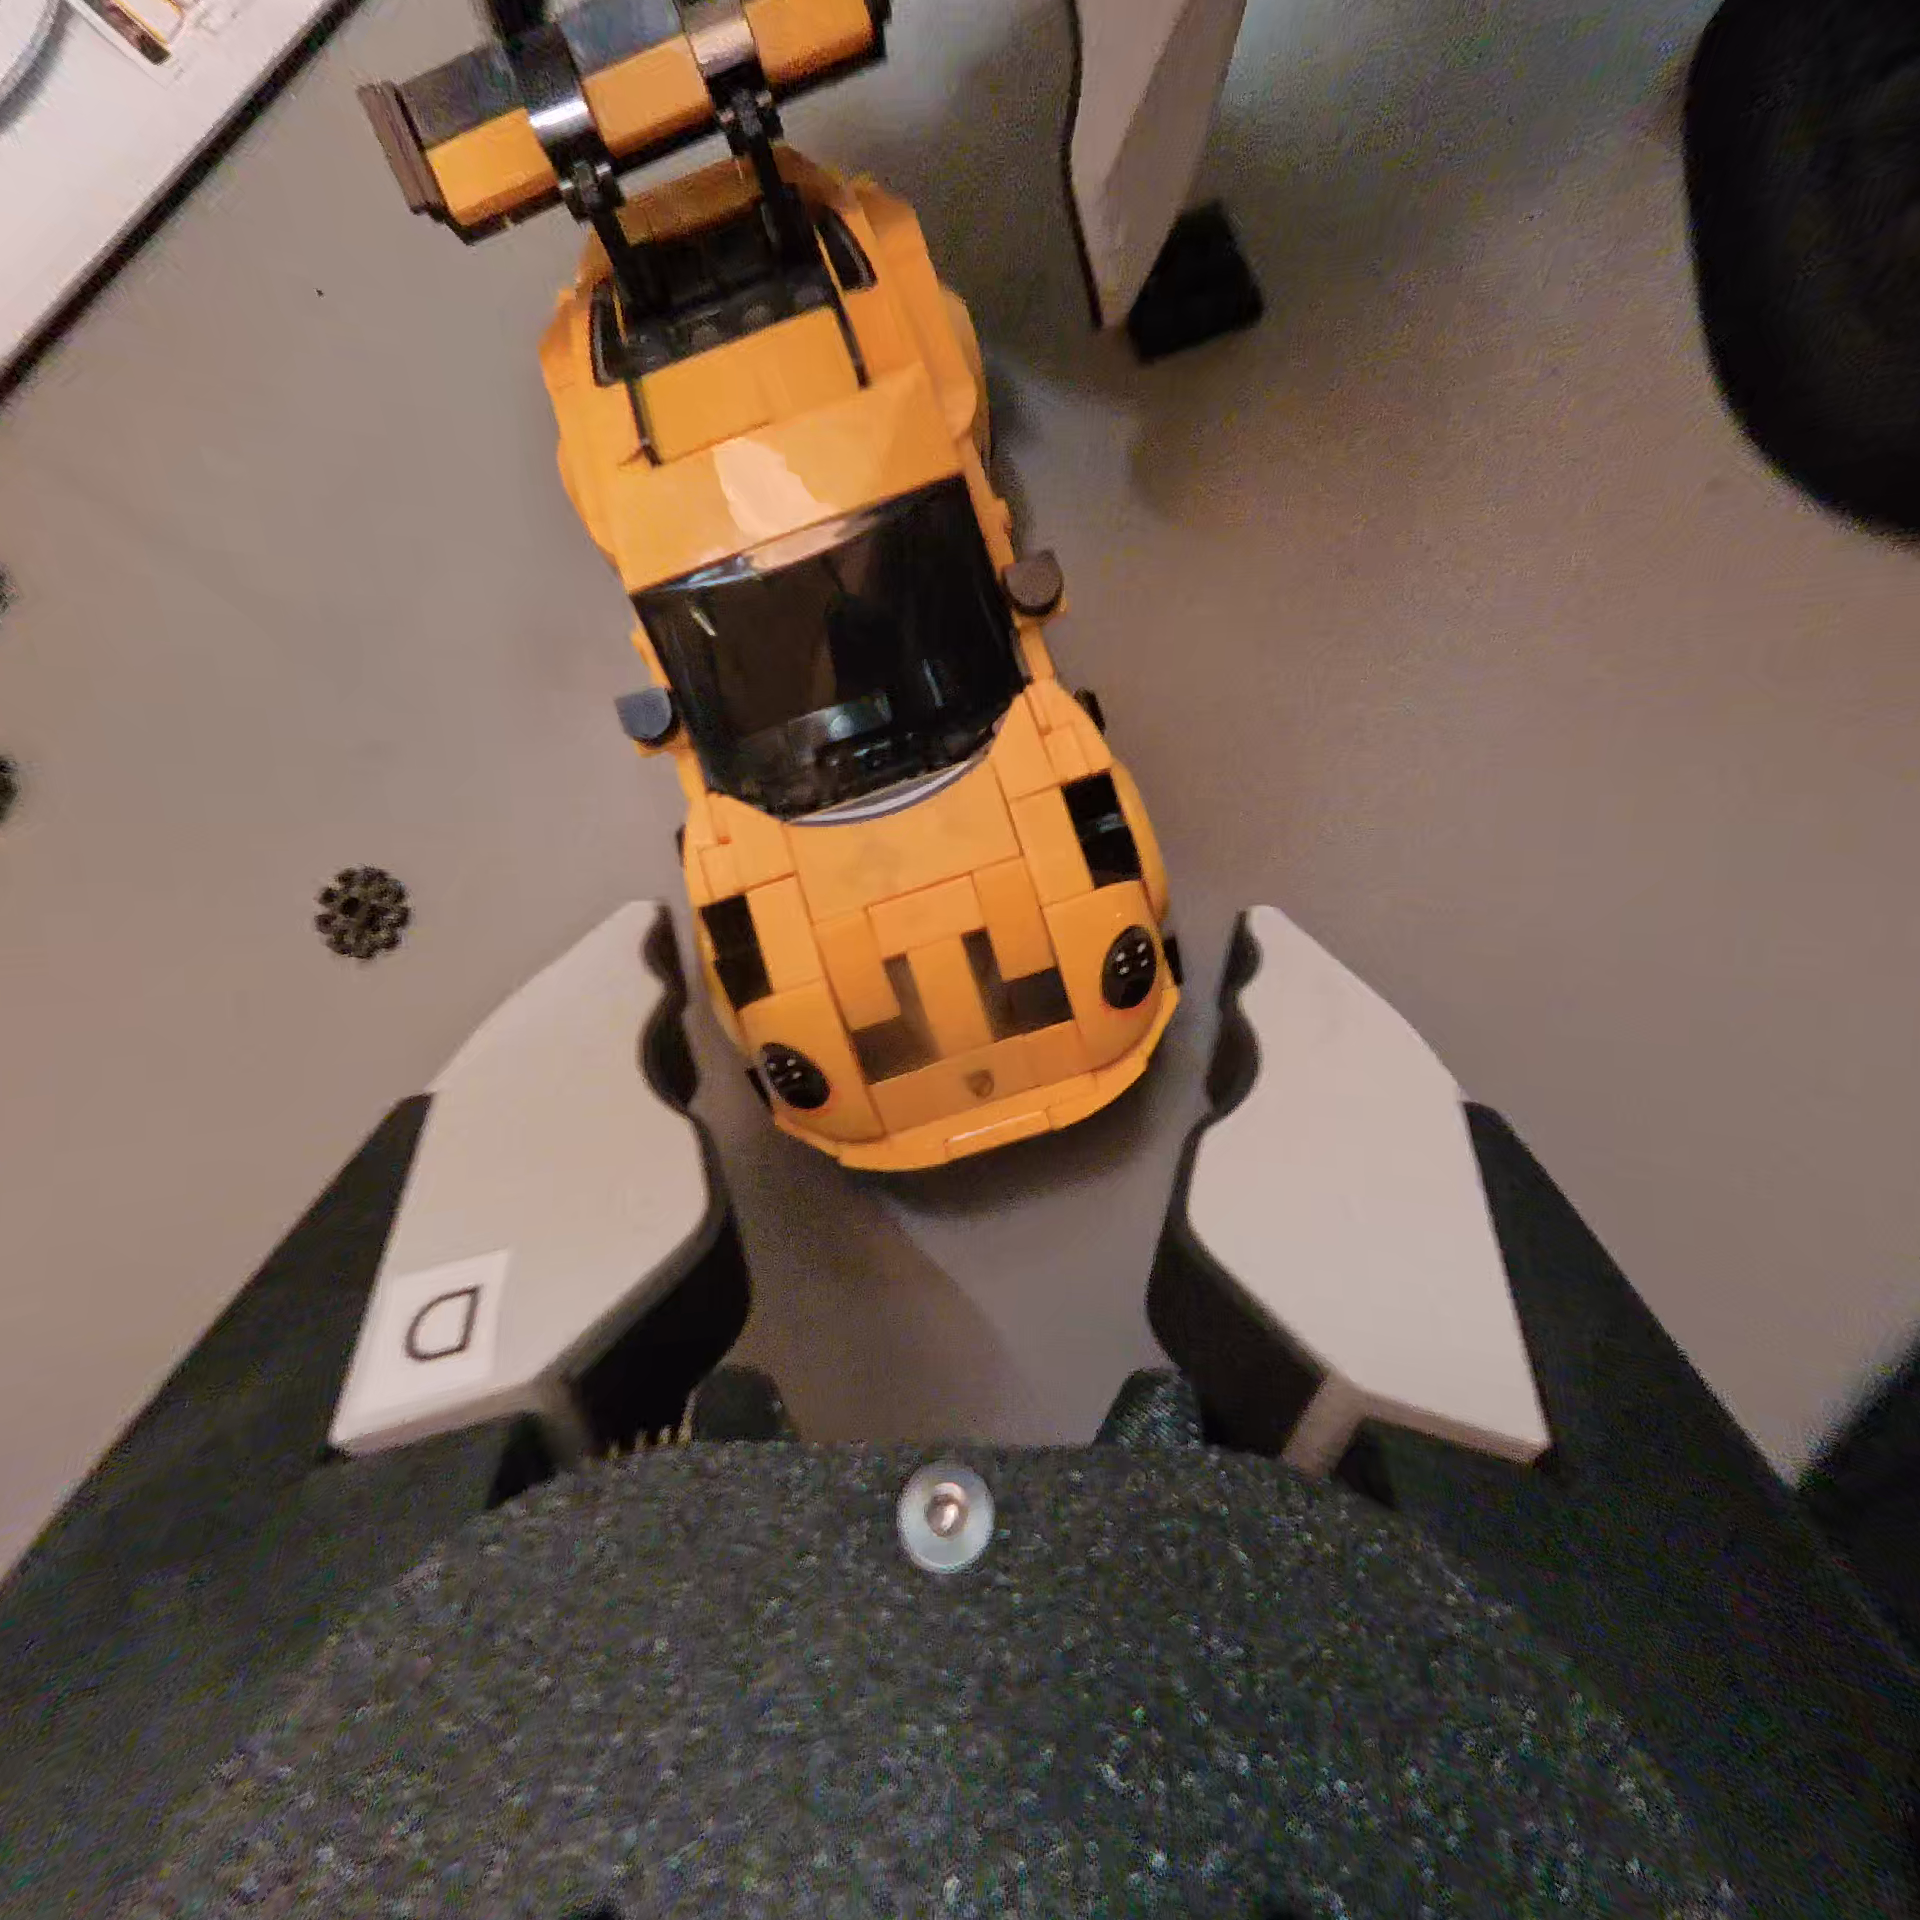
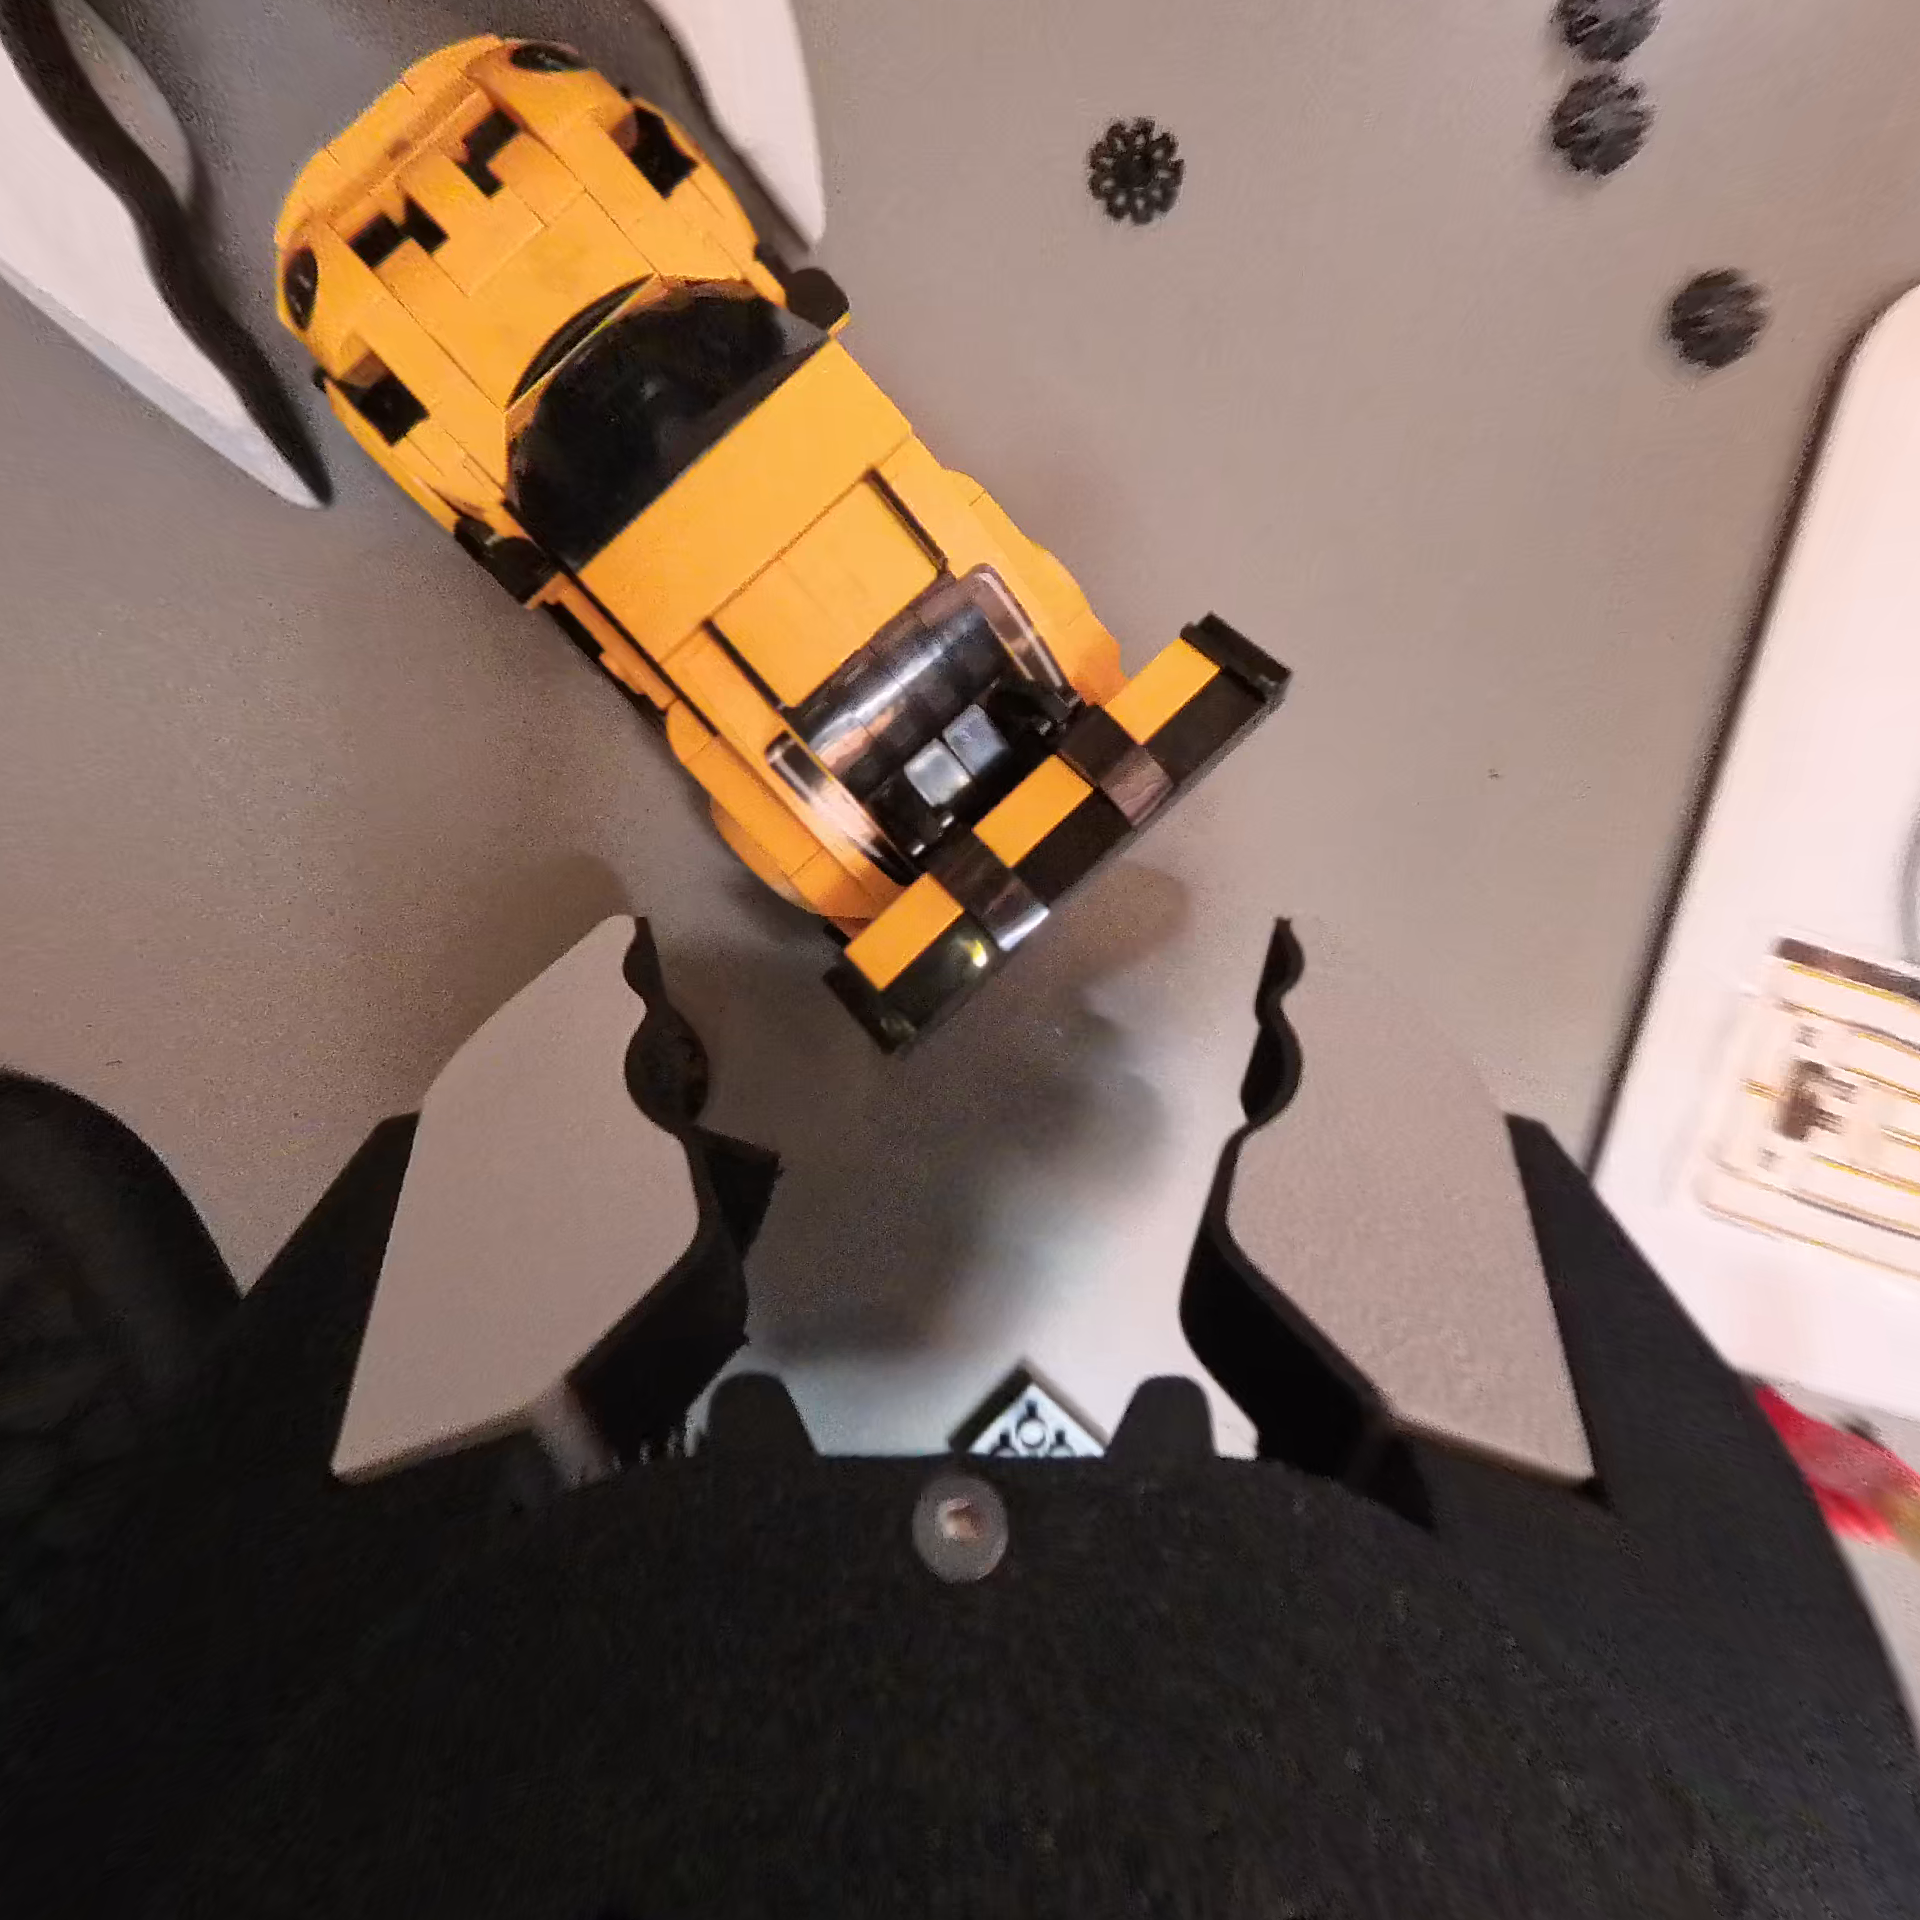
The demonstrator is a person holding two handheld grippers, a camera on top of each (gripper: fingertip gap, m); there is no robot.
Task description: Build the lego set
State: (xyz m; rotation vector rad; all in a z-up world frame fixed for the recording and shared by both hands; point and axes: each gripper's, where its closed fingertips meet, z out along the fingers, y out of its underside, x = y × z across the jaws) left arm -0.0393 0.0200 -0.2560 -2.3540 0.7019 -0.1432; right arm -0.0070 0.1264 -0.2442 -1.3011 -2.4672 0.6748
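Observation:
A yellow-orange lego car (image 1: pixel 831 665) with a black windscreen and a striped rear wing (image 1: pixel 623 114) lies on the grey table. My left gripper (image 1: pixel 951 920) is open, and the car's nose sits between its white fingertips without clear contact. In the right wrist view the car (image 2: pixel 665 488) is seen from behind. My right gripper (image 2: pixel 954 925) is open and empty, with the rear wing (image 2: pixel 1060 831) just ahead of its tips. The left gripper's fingers (image 2: pixel 114 312) show at that view's top left, flanking the nose.
Black round wheel pieces lie loose on the table (image 1: pixel 361 912) (image 2: pixel 1135 169) (image 2: pixel 1714 317). A white sheet with a printed booklet (image 2: pixel 1829 1164) lies at the right. One finger of the right gripper (image 1: pixel 1153 145) shows behind the car. A dark object (image 1: pixel 1818 260) is at the far right.

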